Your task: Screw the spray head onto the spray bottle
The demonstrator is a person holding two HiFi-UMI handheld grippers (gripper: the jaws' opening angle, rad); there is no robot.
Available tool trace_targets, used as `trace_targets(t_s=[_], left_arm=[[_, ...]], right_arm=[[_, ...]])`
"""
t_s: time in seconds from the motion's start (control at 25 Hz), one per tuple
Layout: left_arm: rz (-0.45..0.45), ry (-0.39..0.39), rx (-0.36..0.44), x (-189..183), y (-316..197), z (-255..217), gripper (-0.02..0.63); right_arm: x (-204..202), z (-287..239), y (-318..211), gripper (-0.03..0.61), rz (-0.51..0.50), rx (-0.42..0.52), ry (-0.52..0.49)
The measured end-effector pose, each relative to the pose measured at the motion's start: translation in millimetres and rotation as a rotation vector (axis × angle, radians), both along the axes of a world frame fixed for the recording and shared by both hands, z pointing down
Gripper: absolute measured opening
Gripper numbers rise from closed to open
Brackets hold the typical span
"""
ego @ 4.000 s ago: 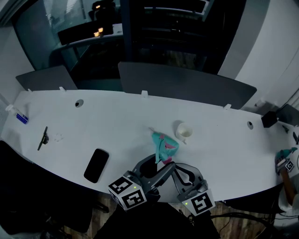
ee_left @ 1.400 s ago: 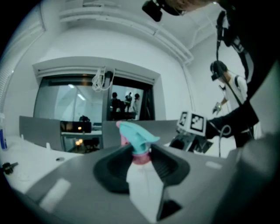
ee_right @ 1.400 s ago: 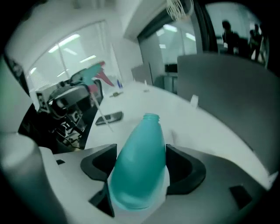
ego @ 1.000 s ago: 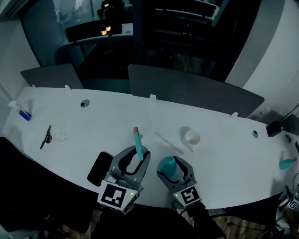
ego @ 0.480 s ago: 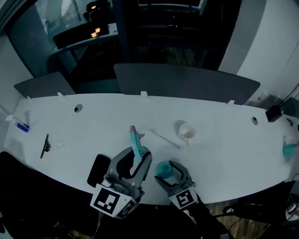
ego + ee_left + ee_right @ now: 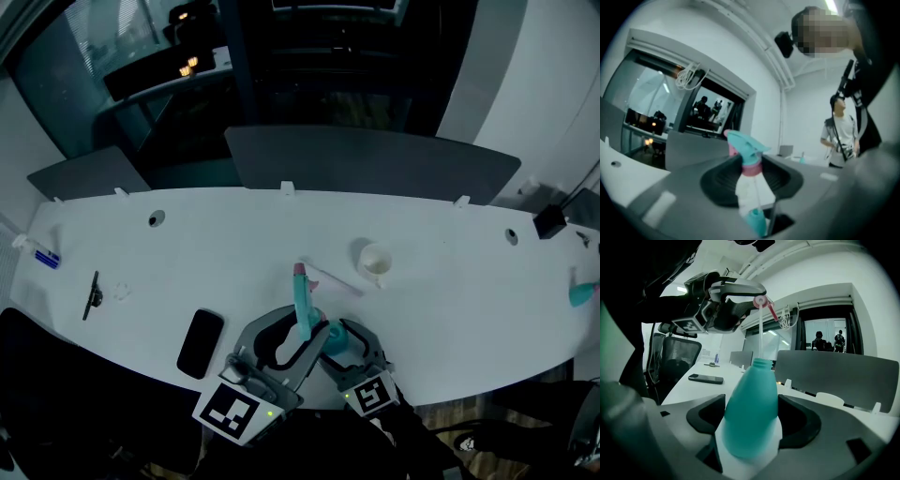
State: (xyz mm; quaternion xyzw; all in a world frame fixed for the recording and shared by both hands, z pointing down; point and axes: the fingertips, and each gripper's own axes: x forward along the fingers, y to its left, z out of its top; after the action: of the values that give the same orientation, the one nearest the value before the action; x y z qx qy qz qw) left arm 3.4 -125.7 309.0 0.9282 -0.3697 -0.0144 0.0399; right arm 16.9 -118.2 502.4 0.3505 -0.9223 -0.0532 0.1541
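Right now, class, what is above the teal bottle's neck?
The spray head, in the left gripper, its tube reaching the neck of the bottle; the tube's end is hidden.

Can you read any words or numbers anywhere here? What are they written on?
No words or numbers can be read here.
The left gripper and right gripper carry black-and-white square patterns, not letters.
The spray bottle and spray head show no label.
The small blue-and-white thing at the left end of the table is too small to read.
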Motion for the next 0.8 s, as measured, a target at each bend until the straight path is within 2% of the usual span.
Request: trace_targets(t_s=[0.12, 0.2, 0.48, 0.68, 0.8], left_arm=[[0.023, -0.130, 0.017, 18, 2, 31, 0.136], [0.035, -0.188, 0.022, 28, 4, 50, 0.136], [0.047, -0.255, 0.051, 44, 4, 89, 0.135], [0.065, -0.306, 0.034, 41, 3, 114, 0.135], [0.073, -0.286, 0.032, 41, 4, 115, 0.136]], right_arm=[[-1, 0, -1, 0.339, 0.003, 0.002, -0.008], [-1, 0, 0, 0.341, 0.002, 0.001, -0.013], [-1, 0, 0, 0.339, -0.001, 0.001, -0.022], [-2, 0, 0, 0.339, -0.004, 0.002, -0.027], [-1, -1, 0, 0.339, -0.008, 0.002, -0.026]])
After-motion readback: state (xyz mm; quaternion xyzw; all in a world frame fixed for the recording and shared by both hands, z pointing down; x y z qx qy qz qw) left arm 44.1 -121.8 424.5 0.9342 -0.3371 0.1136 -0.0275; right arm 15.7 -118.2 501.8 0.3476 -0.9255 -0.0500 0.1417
